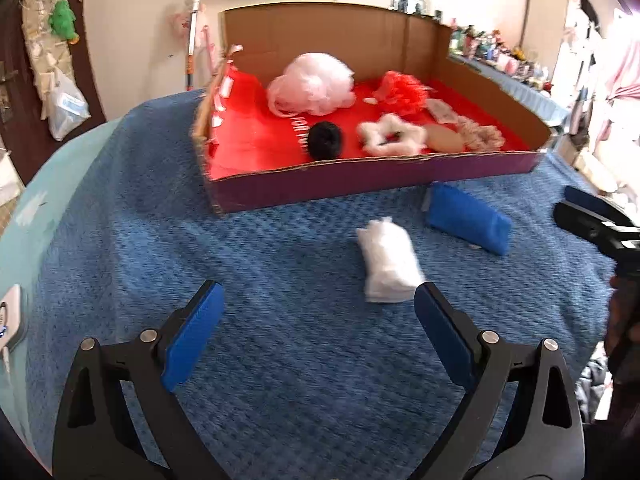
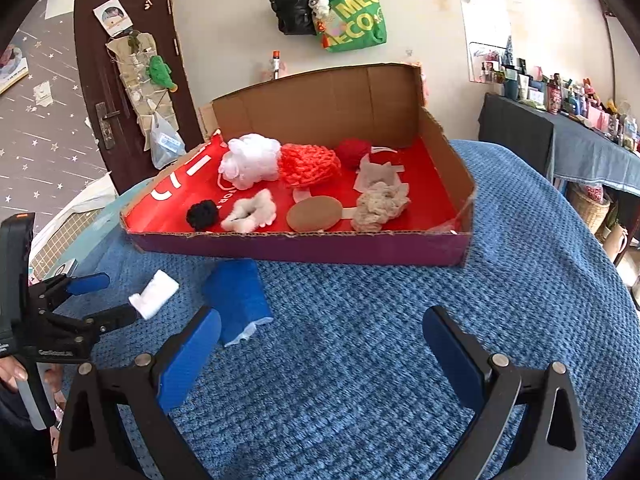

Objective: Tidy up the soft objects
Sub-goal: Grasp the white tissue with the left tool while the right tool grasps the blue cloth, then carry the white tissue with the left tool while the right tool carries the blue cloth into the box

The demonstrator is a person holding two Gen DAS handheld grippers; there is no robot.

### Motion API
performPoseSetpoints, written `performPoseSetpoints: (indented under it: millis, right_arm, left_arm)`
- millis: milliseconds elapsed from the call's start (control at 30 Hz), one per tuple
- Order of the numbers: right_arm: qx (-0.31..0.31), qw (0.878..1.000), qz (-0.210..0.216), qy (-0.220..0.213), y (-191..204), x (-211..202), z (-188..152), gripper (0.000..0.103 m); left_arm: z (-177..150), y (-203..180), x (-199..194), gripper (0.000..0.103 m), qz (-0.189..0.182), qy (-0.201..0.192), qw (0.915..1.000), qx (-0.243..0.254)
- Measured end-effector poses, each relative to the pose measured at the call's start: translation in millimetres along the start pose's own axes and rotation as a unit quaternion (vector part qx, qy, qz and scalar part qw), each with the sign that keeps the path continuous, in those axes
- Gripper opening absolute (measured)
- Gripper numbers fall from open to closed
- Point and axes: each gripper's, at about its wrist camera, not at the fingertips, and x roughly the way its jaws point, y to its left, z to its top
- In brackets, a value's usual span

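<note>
A shallow cardboard box (image 2: 304, 246) with a red floor stands at the far edge of a blue blanket (image 2: 400, 320). Inside it lie a pale pink bath puff (image 1: 312, 84), an orange-red puff (image 2: 310, 166), a small black pompom (image 2: 203, 215), a white fluffy scrunchie (image 2: 250, 210), a beige scrunchie (image 2: 380, 206) and a flat tan oval pad (image 2: 314, 213).

On the blanket, just in front of the near wall of the box, lie a blue soft packet (image 1: 468, 218) and a white soft packet (image 1: 390, 266), near each other but apart.

The left gripper (image 1: 318, 304) hovers over the blanket with its jaws wide apart and nothing between them; the white packet lies just ahead of its right finger. The right gripper (image 2: 322, 328) also has its jaws wide apart and empty.

Only the right wrist view shows a dark red ball (image 2: 354, 152) at the back of the box, and a hand (image 2: 12, 372) on the left gripper's handle.
</note>
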Motion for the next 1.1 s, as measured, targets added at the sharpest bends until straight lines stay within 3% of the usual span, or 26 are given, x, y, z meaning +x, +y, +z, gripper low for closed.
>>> performPoseSetpoints:
  millis: [133,300,467,500,600,700,733,767,800,833,1100]
  right_arm:
    - [0.0,1.0,0.03,0.01,2.6,5.4,3.6,0.103]
    - [-0.007,0.998,0.058,0.03,3.8,13.4,10.1,0.103]
    - [-0.041,0.995,0.077,0.055,13.0,26.8,16.1,0.103]
    - [-0.053,0.993,0.085,0.062,17.2,31.0,17.3,0.103]
    - [-0.081,0.988,0.102,0.077,29.0,40.4,18.6,0.097]
    - [-0.114,0.984,0.105,0.093,44.0,53.4,18.8,0.073]
    - [-0.125,0.981,0.106,0.102,49.6,59.4,18.6,0.05]
    - [-0.135,0.979,0.104,0.111,54.2,64.9,17.9,0.04]
    - [-0.148,0.977,0.095,0.124,60.3,71.4,16.3,0.038]
    - [-0.156,0.976,0.088,0.122,63.7,71.4,15.8,0.026]
    - [-0.131,0.982,0.108,0.078,61.0,48.1,27.6,0.024]
  left_arm:
    - [4.4,-14.5,3.7,0.097,-0.031,-0.001,0.9995,0.007]
    - [13.0,-28.0,18.2,0.096,-0.034,0.005,0.9992,0.022]
    - [17.7,-27.1,30.5,0.059,-0.043,0.027,0.9983,0.029]
    - [17.3,-26.3,31.7,0.057,-0.043,0.028,0.9982,0.03]
    - [16.3,-24.1,32.1,0.036,-0.046,0.025,0.9981,0.032]
    - [15.5,-22.1,28.8,0.024,-0.062,0.019,0.9975,0.027]
    - [15.3,-22.3,27.8,0.021,-0.064,0.018,0.9974,0.028]
    - [15.3,-22.5,25.9,0.021,-0.064,0.015,0.9974,0.027]
    - [15.8,-22.2,23.5,0.021,-0.069,0.013,0.9972,0.026]
    - [17.0,-21.4,19.2,0.021,-0.075,0.007,0.9968,0.025]
    - [27.7,-18.6,1.6,0.021,-0.08,-0.02,0.9962,0.031]
